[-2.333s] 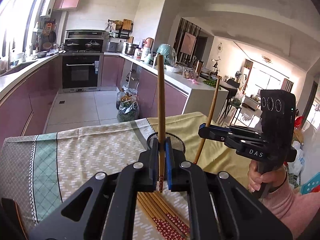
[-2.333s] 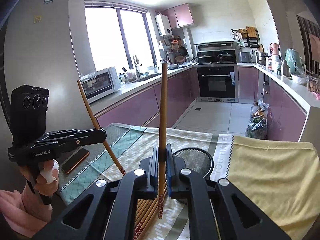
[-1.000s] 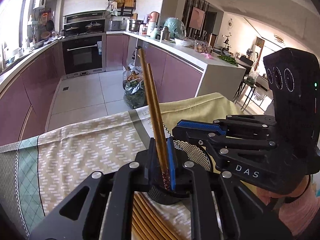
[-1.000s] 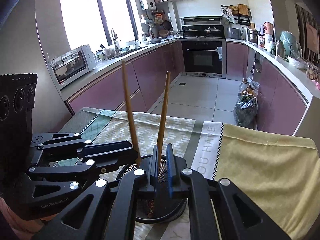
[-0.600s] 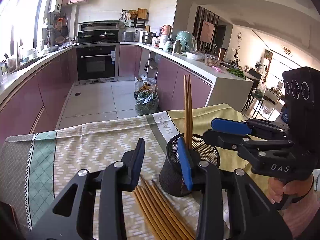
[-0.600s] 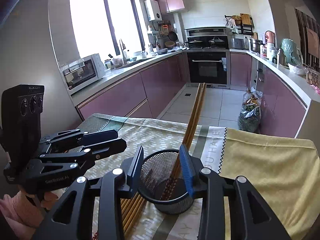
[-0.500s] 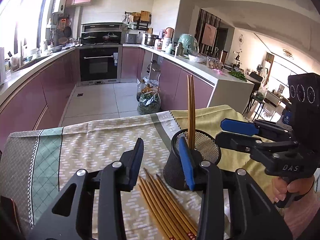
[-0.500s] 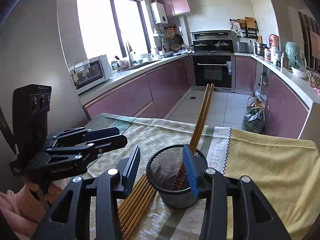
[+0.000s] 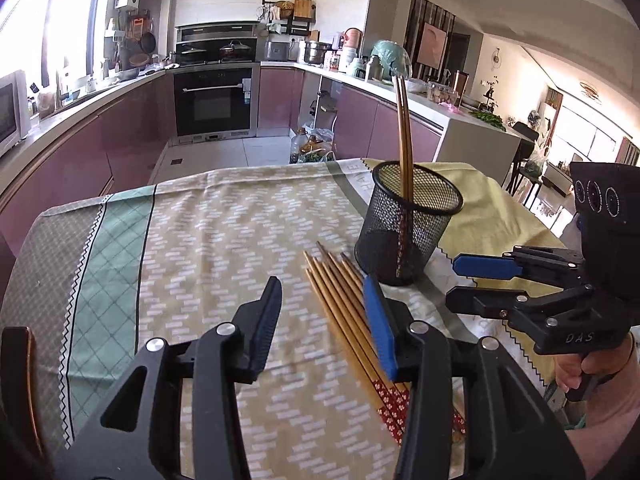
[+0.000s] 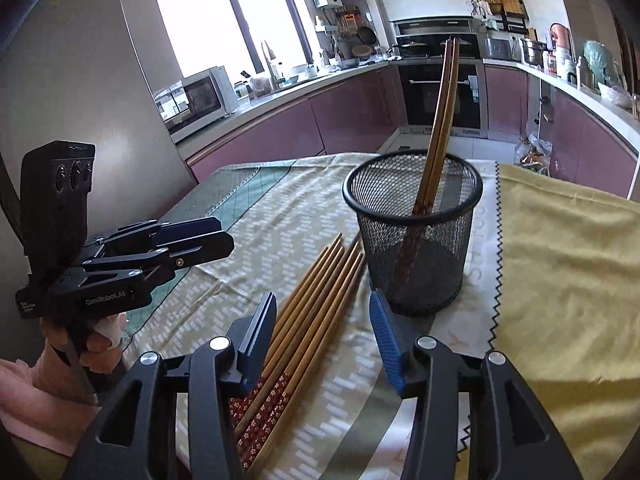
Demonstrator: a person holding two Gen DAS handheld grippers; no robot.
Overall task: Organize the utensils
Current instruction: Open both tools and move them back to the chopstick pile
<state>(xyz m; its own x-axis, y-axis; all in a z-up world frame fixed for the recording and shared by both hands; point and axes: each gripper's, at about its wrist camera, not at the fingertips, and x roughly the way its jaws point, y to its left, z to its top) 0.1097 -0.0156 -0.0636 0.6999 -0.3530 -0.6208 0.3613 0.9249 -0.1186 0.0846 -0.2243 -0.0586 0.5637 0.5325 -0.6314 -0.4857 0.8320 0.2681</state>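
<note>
A black mesh cup (image 9: pixel 409 222) stands on the table and holds two chopsticks (image 9: pixel 403 128) leaning upright; it also shows in the right wrist view (image 10: pixel 416 236). Several more brown chopsticks (image 9: pixel 352 312) with red patterned ends lie flat on the cloth beside the cup, also in the right wrist view (image 10: pixel 304 320). My left gripper (image 9: pixel 324 312) is open and empty, above the lying chopsticks. My right gripper (image 10: pixel 322 320) is open and empty, just in front of the cup and over the lying chopsticks. Each gripper shows in the other's view, left (image 10: pixel 192 240) and right (image 9: pixel 472 280).
The table carries a patterned cloth (image 9: pixel 224 232) with a green band at the left and a yellow cloth (image 10: pixel 560 264) at the right. A dark phone edge (image 9: pixel 16 360) lies at the near left. Purple kitchen cabinets and an oven stand behind.
Both grippers held one chopstick each, lowered them into the mesh cup, opened and let go. Both have since pulled back and down towards the chopsticks lying on the cloth.
</note>
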